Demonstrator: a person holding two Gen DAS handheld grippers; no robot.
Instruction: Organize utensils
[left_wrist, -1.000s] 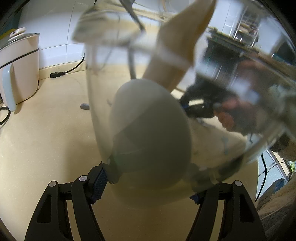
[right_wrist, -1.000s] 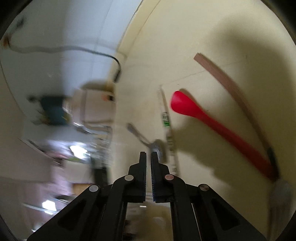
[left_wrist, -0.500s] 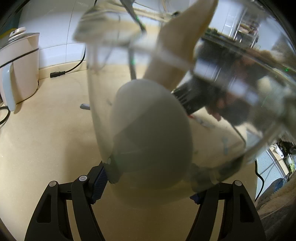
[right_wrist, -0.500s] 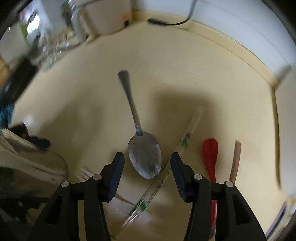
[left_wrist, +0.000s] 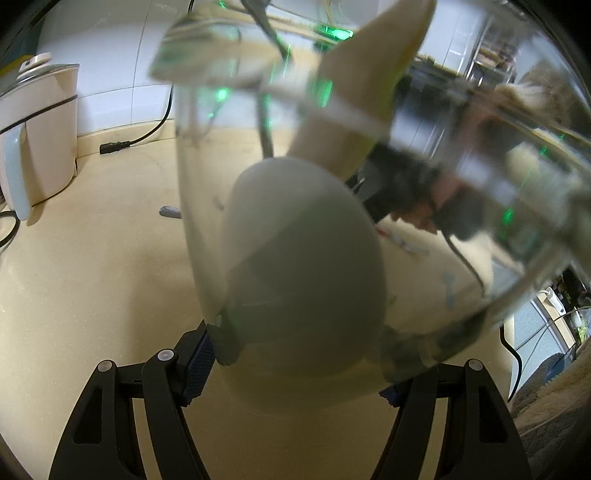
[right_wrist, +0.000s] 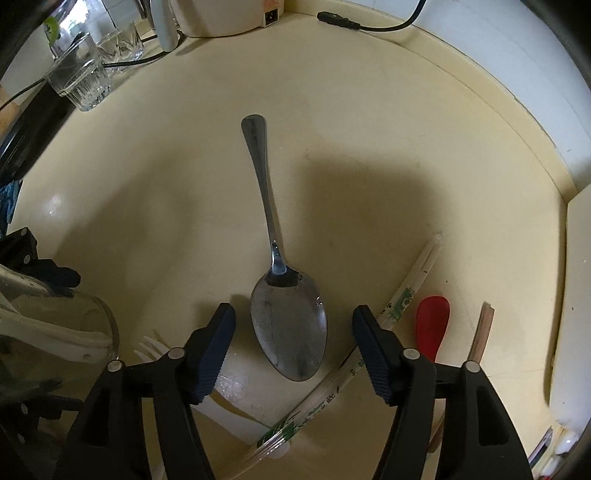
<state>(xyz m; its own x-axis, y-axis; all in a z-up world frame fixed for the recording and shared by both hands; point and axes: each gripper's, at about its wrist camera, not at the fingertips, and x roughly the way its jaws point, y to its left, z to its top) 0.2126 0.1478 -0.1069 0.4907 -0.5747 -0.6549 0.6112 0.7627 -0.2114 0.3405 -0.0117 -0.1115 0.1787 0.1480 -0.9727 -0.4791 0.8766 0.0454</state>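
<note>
Now that the right gripper (right_wrist: 291, 332) has swung down and spread its fingers wide, the metal spoon (right_wrist: 288, 325) lies between them, ungrasped. The left gripper (left_wrist: 295, 354) still clamps the glass jar (left_wrist: 369, 184). The spoon looks next.

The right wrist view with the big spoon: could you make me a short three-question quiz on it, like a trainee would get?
1. True or false: the right gripper is open, one finger either side of the metal spoon bowl.
2. Which lies farthest to the right in the right wrist view? A) white plastic fork B) red spoon C) wrapped chopsticks
3. Fill in: the left gripper holds a clear ___.

Key: 1 true; 2 B; 3 glass jar.
</note>
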